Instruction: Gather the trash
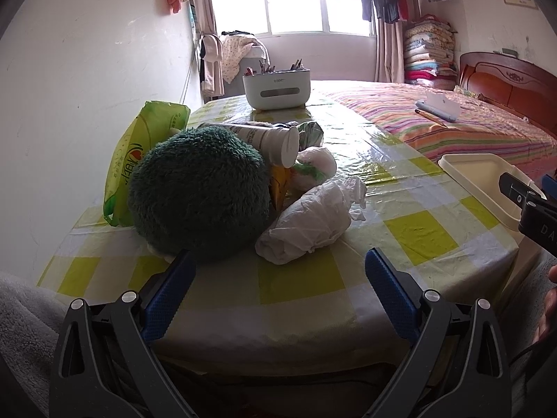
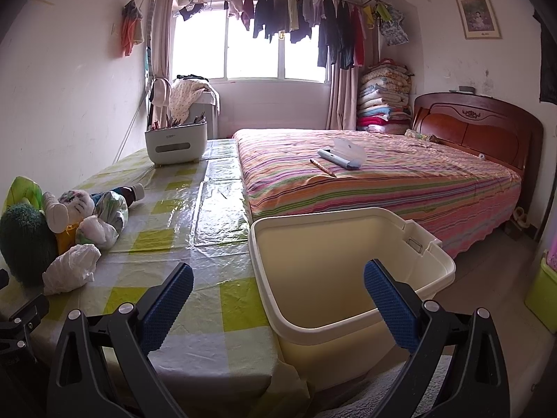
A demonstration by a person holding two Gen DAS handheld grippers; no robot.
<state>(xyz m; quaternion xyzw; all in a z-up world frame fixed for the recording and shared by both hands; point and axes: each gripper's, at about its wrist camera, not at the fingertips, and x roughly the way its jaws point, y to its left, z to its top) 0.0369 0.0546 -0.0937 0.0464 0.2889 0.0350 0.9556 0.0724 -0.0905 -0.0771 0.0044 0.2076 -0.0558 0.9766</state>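
A pile of items lies on the table with the yellow-checked cloth (image 1: 421, 233): a crumpled white plastic bag (image 1: 310, 224), a second knotted white bag (image 1: 313, 167), a white tube container (image 1: 268, 139), a green wipes pack (image 1: 139, 153) and a dark green plush ball (image 1: 198, 191). My left gripper (image 1: 278, 278) is open and empty, just short of the white bag. My right gripper (image 2: 278, 289) is open and empty above the near rim of the cream bin (image 2: 351, 334). The pile also shows in the right wrist view, with the crumpled bag (image 2: 71, 268) nearest.
A white desk organizer (image 1: 276, 87) stands at the table's far end. A bed with a striped cover (image 2: 400, 181) runs along the table's right side, with a pencil case and pencil on it. A wall is on the left. The right gripper (image 1: 529, 205) shows at the left view's edge.
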